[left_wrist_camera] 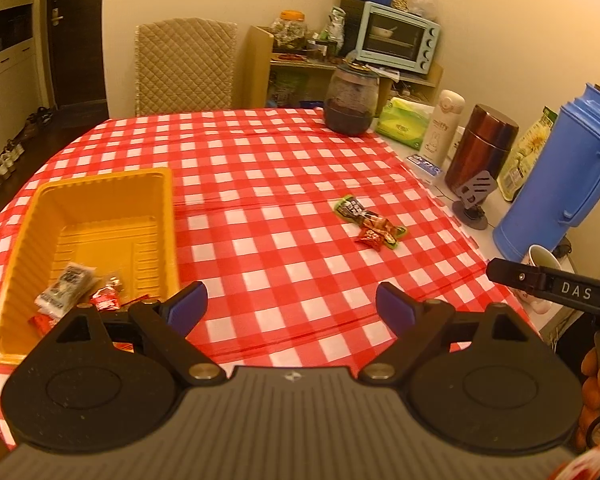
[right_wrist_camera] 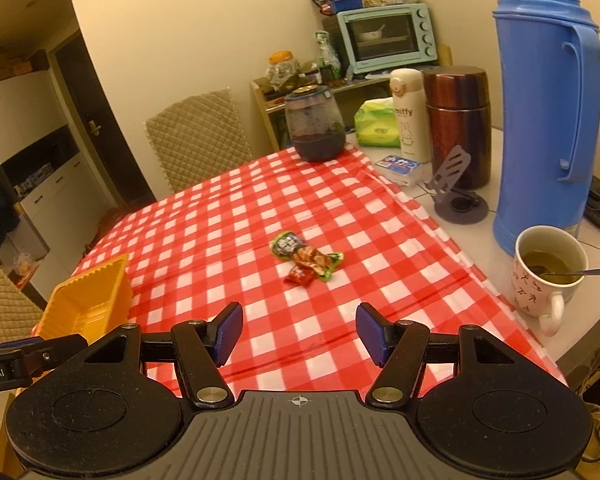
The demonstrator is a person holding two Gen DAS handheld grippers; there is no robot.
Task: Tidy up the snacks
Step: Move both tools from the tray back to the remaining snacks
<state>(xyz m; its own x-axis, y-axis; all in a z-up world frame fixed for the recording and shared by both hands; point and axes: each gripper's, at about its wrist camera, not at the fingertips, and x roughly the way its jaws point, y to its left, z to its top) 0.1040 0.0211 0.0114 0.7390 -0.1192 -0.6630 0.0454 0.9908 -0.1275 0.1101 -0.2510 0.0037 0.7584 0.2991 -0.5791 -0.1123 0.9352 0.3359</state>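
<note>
Crinkly green and red snack packets (right_wrist_camera: 306, 262) lie heaped; both grippers' jaws apart, empty.

Left gripper (left_wrist_camera: 288, 304) and right gripper (right_wrist_camera: 299, 332) both tilt downward, jaws apart and empty.

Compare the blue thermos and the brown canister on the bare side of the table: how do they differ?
The blue thermos is much taller than the brown canister. The thermos looks like matte plastic; the canister is glossy and metallic-looking. The thermos has a side handle and a stepped, narrowing top; the canister is a plain cylinder with a flat lid and no handle. Both stand upright, closed, off the checked cloth.
</note>
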